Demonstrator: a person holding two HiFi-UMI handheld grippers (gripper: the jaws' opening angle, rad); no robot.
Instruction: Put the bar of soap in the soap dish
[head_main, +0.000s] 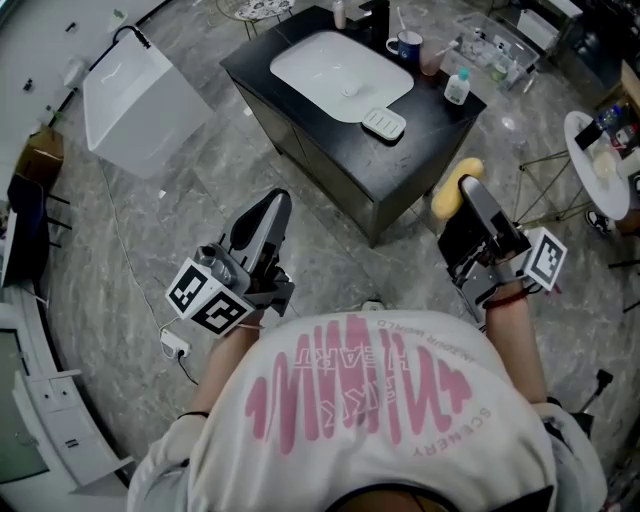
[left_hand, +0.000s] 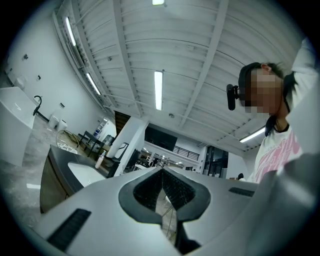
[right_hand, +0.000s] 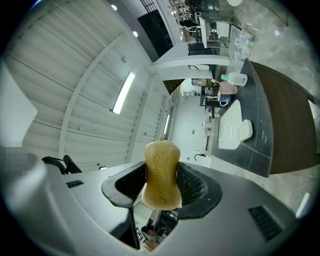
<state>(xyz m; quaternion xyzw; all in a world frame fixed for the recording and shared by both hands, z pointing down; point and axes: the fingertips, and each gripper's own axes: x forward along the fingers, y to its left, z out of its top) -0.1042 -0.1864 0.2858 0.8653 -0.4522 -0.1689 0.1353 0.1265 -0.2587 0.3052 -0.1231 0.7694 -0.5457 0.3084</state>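
Clamped in my right hand-held gripper (head_main: 468, 188) short of the counter (head_main: 440, 128), the bar of soap (right_hand: 161, 175) is showing its lettering only in that gripper's view; I am holding my left hand-held gripper (left_hand: 162, 172) closed, empty. The soap dish (head_main: 383, 123) is lying on that counter.

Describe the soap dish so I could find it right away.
Find the dark vanity counter with the white rectangular basin sunk into it. Beside the basin's near right corner lies the soap dish, a small white oblong tray with ridges. Unlike the blue mug and the teal-capped bottle standing nearby, it is flat, low and empty.
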